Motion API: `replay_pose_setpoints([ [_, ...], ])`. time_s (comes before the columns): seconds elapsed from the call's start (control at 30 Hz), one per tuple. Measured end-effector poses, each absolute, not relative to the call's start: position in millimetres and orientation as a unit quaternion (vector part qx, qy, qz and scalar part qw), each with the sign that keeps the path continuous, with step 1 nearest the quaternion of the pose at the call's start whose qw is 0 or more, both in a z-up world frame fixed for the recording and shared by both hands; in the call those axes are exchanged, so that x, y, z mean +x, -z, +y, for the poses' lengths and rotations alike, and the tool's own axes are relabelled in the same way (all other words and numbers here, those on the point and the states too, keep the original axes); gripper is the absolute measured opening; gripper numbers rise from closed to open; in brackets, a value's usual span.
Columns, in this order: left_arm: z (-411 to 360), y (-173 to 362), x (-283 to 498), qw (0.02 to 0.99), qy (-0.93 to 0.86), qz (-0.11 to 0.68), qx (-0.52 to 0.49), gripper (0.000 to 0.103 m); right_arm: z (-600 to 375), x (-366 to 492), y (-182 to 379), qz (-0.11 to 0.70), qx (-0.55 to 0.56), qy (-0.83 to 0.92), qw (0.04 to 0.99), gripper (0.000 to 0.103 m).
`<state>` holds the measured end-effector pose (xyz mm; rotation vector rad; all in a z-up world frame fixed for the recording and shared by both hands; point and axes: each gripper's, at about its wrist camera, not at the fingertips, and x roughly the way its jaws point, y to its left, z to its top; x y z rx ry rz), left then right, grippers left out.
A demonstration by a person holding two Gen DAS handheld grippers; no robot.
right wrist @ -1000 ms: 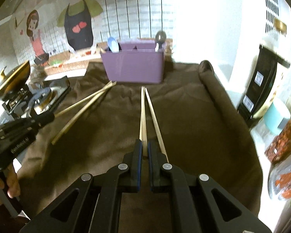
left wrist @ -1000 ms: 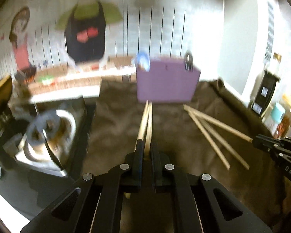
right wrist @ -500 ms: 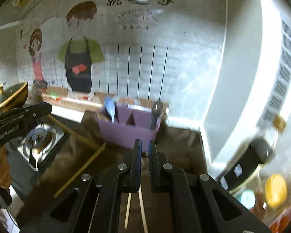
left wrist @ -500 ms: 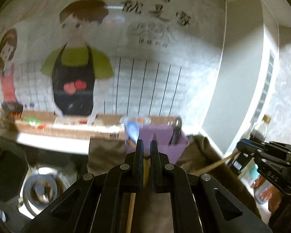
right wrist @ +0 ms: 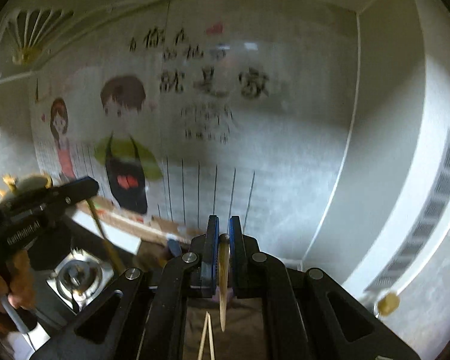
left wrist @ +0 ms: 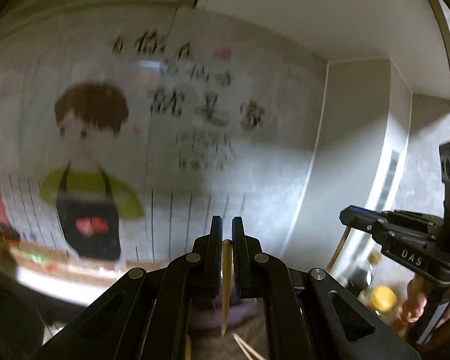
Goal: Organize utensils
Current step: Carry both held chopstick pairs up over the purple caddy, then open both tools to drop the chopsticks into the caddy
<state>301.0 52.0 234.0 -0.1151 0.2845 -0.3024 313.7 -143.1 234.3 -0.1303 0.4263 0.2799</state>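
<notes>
Left claw (left wrist: 226,234) pinches one chopstick (left wrist: 225,285); right claw (right wrist: 223,226) pinches another chopstick (right wrist: 223,282). Two loose chopsticks (right wrist: 206,337) lie below on the brown cloth (right wrist: 240,330).

Both claws raised and tipped upward since a second ago. Left claw (left wrist: 226,234) now dangles its chopstick (left wrist: 226,285) tip-down; right claw (right wrist: 223,231) likewise, chopstick (right wrist: 223,282) off the brown cloth (right wrist: 240,330). Wall mural fills both views.

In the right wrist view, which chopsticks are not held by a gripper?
The pair lying on the brown cloth, at the bottom. The other chopsticks hang from shut grippers: one in the right gripper, one in the left gripper.
</notes>
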Motion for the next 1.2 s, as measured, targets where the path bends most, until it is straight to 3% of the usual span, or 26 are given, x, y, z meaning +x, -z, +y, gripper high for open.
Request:
replay_pose_setpoints([
  [0.27,46.2,-239.6,360.6,0.984,0.12,0.118,-0.063,0.006,-130.4,364.3,-240.1,0.186,-0.062,-0.126,0.973,0.006],
  [1.2,53.1,-117.6,449.3,0.961,0.111,0.233,-0.102,0.006,-136.6,474.6,-85.0,0.308,-0.025,-0.148,0.94,0.006],
])
